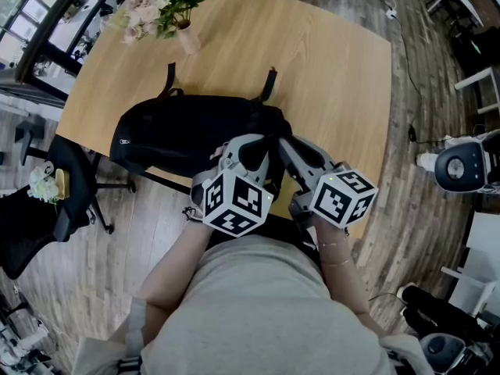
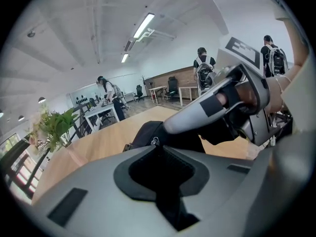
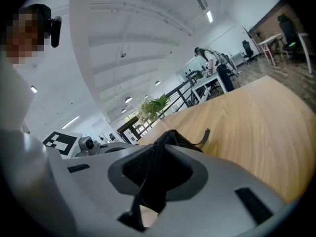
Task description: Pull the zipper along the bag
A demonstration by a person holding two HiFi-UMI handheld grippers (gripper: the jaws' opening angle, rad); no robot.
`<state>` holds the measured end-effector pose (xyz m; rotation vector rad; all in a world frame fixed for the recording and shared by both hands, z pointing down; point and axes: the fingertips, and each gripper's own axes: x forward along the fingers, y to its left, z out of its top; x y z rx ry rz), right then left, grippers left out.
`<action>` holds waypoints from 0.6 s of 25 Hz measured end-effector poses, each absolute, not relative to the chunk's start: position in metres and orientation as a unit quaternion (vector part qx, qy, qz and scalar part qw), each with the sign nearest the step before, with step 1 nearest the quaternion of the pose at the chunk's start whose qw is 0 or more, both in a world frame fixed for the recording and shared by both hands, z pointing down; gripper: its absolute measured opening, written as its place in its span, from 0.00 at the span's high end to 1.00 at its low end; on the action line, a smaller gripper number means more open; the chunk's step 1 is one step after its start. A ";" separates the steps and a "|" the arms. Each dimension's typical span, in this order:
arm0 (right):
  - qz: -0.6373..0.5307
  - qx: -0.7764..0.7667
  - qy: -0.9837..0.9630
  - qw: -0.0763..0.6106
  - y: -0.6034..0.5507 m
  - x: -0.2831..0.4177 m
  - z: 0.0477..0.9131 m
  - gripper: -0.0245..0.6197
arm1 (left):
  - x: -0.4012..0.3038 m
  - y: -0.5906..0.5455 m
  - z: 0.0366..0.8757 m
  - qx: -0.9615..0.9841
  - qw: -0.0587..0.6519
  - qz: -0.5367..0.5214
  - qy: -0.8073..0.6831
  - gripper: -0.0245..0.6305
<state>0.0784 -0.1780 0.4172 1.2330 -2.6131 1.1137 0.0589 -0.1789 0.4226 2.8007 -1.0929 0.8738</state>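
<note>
Light wooden table, vase of pink flowers at far edge, black office chair left, plank floor

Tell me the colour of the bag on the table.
The bag is black, clearest in the head view.

Bright, even light from ceiling strip lamps, soft shadows; both gripper views had heavy fisheye warp w/ blurred foregrounds.
</note>
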 end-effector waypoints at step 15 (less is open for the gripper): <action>0.360 0.400 -0.843 0.017 -0.177 0.080 0.418 0.84 | 0.049 -0.168 0.400 0.897 -0.016 0.288 -0.336 0.90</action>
